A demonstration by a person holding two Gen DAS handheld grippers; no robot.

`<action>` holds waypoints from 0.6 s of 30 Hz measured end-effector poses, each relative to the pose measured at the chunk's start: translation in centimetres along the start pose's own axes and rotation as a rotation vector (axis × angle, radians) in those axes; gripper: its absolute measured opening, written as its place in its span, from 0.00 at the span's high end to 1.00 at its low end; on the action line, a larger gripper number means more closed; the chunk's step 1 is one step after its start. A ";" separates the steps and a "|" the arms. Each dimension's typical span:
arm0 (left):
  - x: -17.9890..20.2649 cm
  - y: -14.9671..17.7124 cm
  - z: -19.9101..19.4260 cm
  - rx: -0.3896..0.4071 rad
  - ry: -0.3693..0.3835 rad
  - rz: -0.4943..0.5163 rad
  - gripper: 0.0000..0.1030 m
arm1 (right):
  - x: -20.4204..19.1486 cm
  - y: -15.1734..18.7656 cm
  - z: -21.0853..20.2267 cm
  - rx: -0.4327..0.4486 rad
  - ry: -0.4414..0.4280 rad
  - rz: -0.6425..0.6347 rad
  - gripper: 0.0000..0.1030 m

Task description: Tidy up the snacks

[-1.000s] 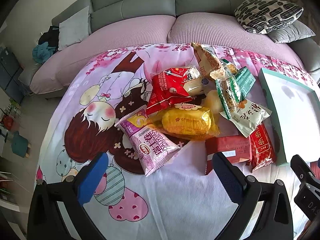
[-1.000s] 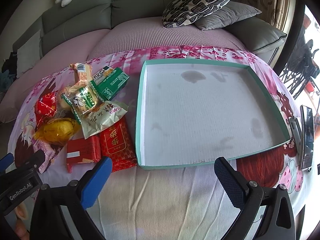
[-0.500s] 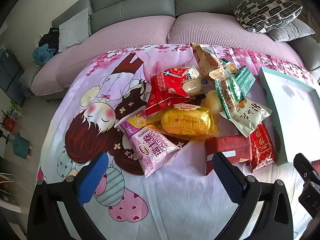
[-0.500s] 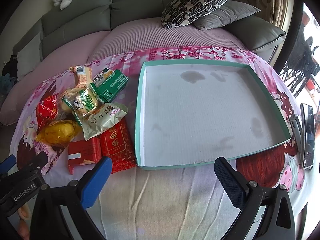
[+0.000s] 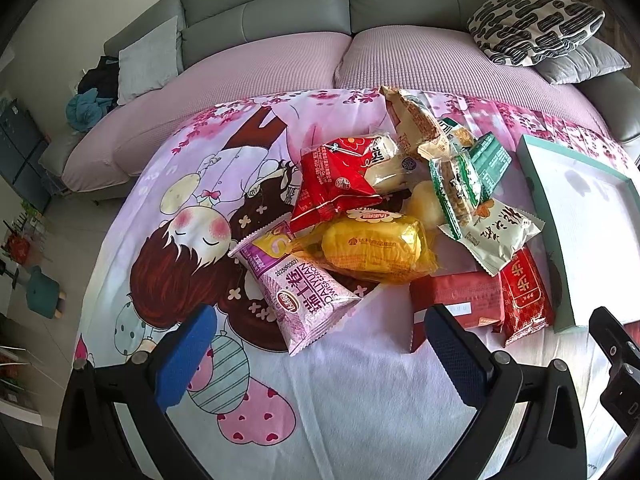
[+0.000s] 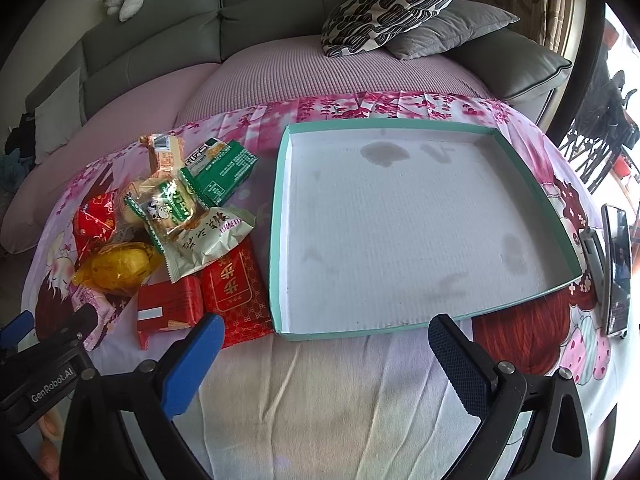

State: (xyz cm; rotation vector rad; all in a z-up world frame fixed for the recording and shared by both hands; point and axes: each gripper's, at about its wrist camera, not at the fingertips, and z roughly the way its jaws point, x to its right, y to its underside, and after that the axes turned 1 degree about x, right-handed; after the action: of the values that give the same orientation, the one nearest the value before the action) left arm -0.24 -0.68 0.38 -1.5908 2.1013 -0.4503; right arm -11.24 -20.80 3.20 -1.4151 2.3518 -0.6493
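Note:
A heap of snack packets lies on a cartoon-print cloth: a purple swiss-roll pack [image 5: 308,300], a yellow cake pack [image 5: 372,246], a red pouch [image 5: 334,182], a red box [image 5: 456,300], a red flat pack [image 5: 524,292], a pale green pack [image 5: 496,232] and a green box [image 6: 222,168]. A shallow teal-rimmed white tray [image 6: 280,216] sits right of the heap, with nothing in it. My left gripper [image 5: 320,360] is open, just short of the purple pack. My right gripper [image 6: 324,360] is open before the tray's near edge.
A grey sofa with pink seat covers [image 5: 420,56] and a patterned cushion [image 6: 392,4] stands behind the table. A phone on a stand [image 6: 616,272] stands at the table's right edge. The left gripper's body [image 6: 44,372] shows at the right wrist view's lower left.
Both grippers have shifted slightly; the view of the heap and tray has slid a little. Both stay open. No packet has moved.

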 end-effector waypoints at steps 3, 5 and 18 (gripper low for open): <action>-0.1 -0.1 -0.2 0.011 0.007 -0.006 0.00 | 0.0 0.0 0.0 0.000 0.000 -0.001 0.00; -0.2 -0.2 -0.4 0.026 0.017 -0.015 0.00 | 0.0 0.0 0.0 0.000 0.000 -0.001 0.00; -2.4 -0.5 0.2 0.016 0.092 -0.144 0.00 | 0.0 -0.1 -0.1 0.010 -0.008 0.005 0.00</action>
State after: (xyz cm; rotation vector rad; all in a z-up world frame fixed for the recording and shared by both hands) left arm 0.77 1.45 0.85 -1.7502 2.0512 -0.5980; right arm -11.22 -20.81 3.34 -1.4048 2.3417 -0.6513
